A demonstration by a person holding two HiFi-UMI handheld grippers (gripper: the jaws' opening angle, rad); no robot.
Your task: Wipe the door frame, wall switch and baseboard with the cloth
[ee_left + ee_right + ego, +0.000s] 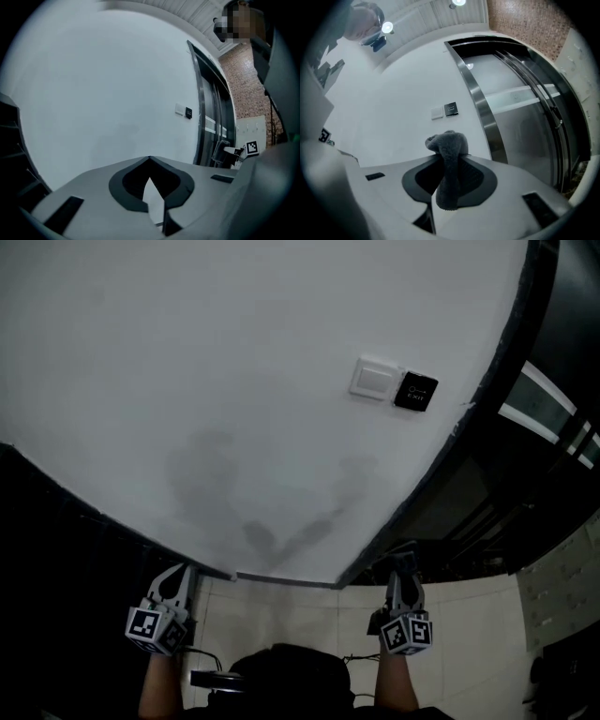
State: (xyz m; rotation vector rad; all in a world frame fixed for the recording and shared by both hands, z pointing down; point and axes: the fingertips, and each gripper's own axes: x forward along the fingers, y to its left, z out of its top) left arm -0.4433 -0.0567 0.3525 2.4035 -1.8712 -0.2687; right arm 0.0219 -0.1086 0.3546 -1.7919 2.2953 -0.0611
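White wall [234, 362] fills most of the head view and meets a pale tiled floor [309, 615] below. White wall switch [375, 378] sits on the wall, with a small black panel [415, 391] just beside it on the door side. Dark door frame [492, 371] runs along the wall's right edge; in the right gripper view it shows as a metal strip [480, 108] with glass beyond.

My left gripper [150, 161] is low at my left. Its jaws are pressed together at the tips with nothing between them, only a sliver of wall showing through behind.

My right gripper [449, 159] is low at my right, near the foot of the door frame. Its jaws pinch the grey cloth [447, 173], which bunches up above the tips and hangs down between them. The cloth is well apart from the switch and touches no surface.
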